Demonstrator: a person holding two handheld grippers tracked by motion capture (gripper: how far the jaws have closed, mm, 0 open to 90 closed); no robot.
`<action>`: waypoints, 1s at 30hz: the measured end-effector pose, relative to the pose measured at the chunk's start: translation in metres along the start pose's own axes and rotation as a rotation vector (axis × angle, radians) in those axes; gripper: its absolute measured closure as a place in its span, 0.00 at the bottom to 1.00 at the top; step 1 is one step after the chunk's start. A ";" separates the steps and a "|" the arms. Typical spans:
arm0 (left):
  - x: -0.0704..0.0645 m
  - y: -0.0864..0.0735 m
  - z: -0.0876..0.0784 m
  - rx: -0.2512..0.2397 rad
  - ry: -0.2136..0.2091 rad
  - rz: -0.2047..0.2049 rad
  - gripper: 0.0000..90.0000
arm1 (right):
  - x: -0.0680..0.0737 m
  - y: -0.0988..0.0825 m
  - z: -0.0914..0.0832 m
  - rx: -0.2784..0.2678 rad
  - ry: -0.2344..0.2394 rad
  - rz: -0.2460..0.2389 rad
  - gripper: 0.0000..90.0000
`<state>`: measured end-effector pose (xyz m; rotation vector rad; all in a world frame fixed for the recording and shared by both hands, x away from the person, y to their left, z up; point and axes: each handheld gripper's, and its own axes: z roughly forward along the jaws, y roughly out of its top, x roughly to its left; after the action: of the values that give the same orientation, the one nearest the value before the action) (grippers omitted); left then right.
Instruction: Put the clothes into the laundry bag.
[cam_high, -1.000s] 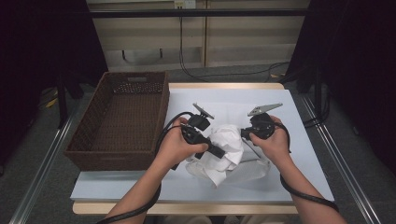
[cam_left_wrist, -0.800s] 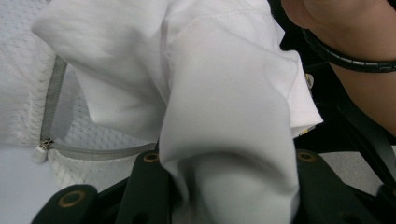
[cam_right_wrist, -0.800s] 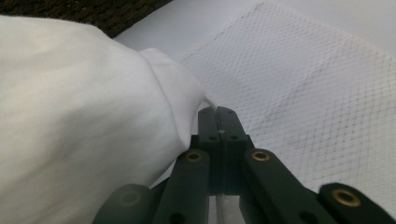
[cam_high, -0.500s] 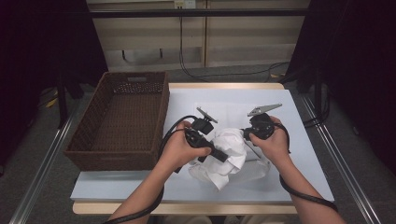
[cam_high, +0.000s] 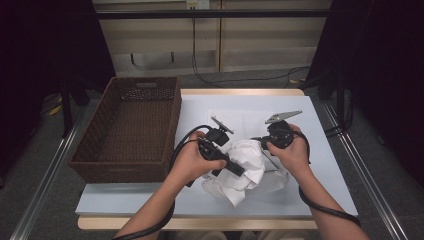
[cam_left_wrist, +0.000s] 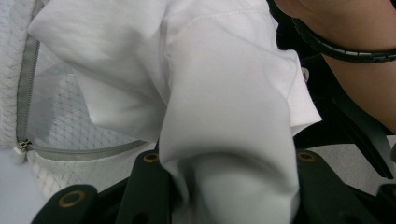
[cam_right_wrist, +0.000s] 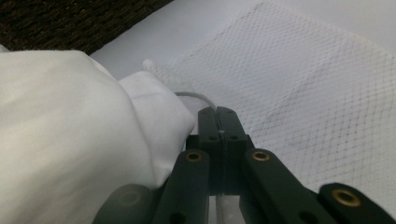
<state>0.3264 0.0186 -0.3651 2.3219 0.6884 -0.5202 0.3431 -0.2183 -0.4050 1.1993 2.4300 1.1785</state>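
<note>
A crumpled white cloth (cam_high: 246, 166) lies on the table between both hands. My left gripper (cam_high: 235, 170) is shut on a thick bunched fold of it; in the left gripper view the cloth (cam_left_wrist: 224, 93) swells out between the jaws of my left gripper (cam_left_wrist: 224, 186). A white mesh bag (cam_high: 245, 120) with a grey zipper (cam_left_wrist: 28, 84) lies flat under and beyond the cloth. My right gripper (cam_high: 257, 140) sits at the cloth's right side. In the right gripper view the jaws of my right gripper (cam_right_wrist: 217, 121) are pressed together on the bag's thin grey edge, with the cloth (cam_right_wrist: 60, 116) bulging to their left and the mesh (cam_right_wrist: 303, 93) ahead.
A brown wicker basket (cam_high: 125, 125) stands empty at the table's left, close to my left hand. The pale table top (cam_high: 310, 200) reaches right and toward the near edge. Black cables trail from both grippers over the front edge.
</note>
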 end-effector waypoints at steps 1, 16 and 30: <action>-0.001 0.000 0.000 0.005 -0.001 -0.006 0.72 | 0.000 0.000 0.000 -0.003 0.001 -0.001 1.00; -0.002 -0.005 0.005 0.032 -0.020 -0.001 0.72 | 0.001 0.004 0.001 0.006 -0.013 -0.012 1.00; -0.001 -0.003 0.018 0.041 -0.052 0.006 0.72 | 0.003 0.006 0.000 -0.001 -0.010 -0.020 1.00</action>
<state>0.3205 0.0082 -0.3791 2.3395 0.6516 -0.5954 0.3450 -0.2142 -0.3998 1.1747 2.4278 1.1649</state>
